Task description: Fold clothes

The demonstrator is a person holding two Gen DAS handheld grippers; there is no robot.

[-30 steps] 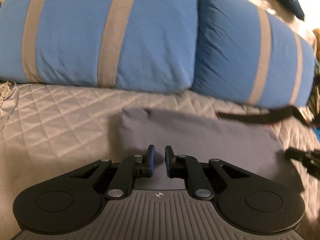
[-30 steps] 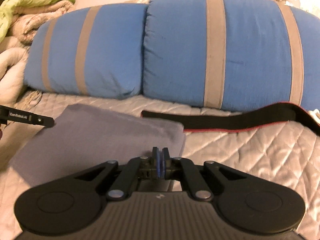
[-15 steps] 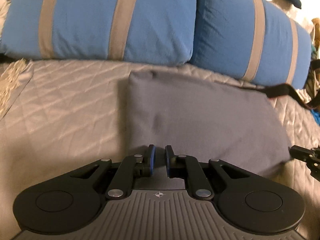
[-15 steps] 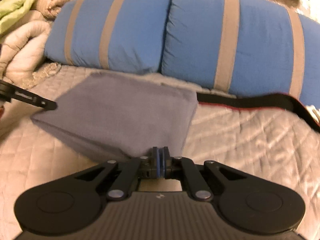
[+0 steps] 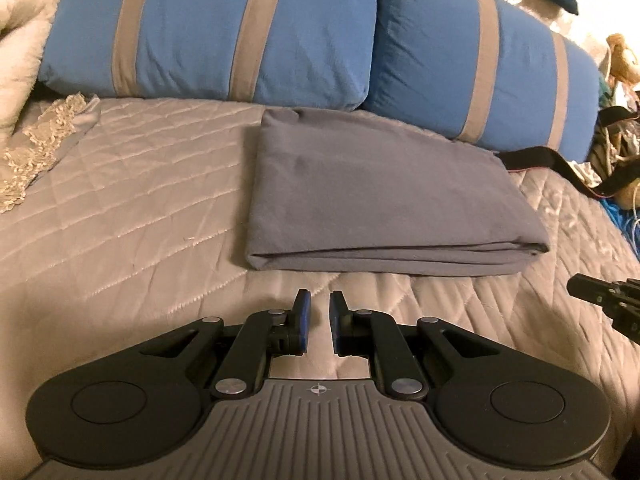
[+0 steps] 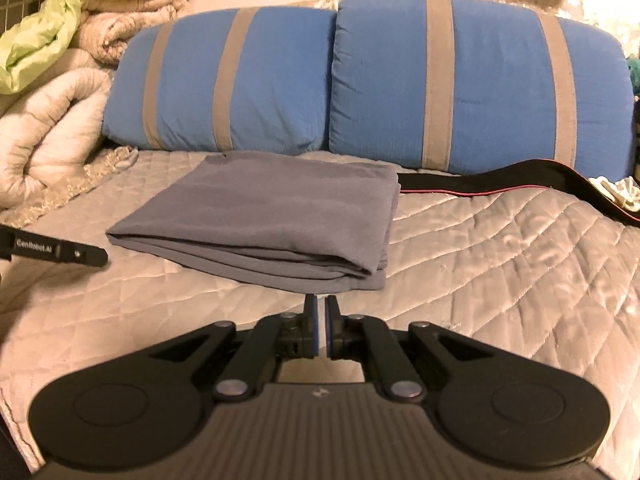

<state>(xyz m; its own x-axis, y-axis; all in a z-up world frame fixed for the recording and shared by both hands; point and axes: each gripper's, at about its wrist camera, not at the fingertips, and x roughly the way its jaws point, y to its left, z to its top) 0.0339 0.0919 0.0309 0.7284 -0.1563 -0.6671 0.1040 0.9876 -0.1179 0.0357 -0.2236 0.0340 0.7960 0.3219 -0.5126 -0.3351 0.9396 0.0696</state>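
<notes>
A grey cloth [image 5: 384,196] lies folded into a flat rectangle on the quilted bed; it also shows in the right wrist view [image 6: 272,220]. My left gripper [image 5: 319,312] is slightly open and empty, a short way in front of the cloth's near folded edge. My right gripper [image 6: 319,316] has its jaws almost together with a thin gap and holds nothing, just in front of the cloth's near right corner. Each gripper's tip shows in the other's view: the right one [image 5: 604,292] and the left one [image 6: 60,252].
Two blue pillows with grey stripes [image 5: 224,32] [image 6: 472,92] lie behind the cloth. A black strap with red edging [image 6: 520,184] lies to the right. Rolled blankets [image 6: 52,120] are piled at the left. The beige quilt [image 5: 120,208] covers the bed.
Both grippers have drawn back from the cloth, which now lies flat on the bed. The right gripper, shut at the cloth's edge before, has let go and parted slightly.
</notes>
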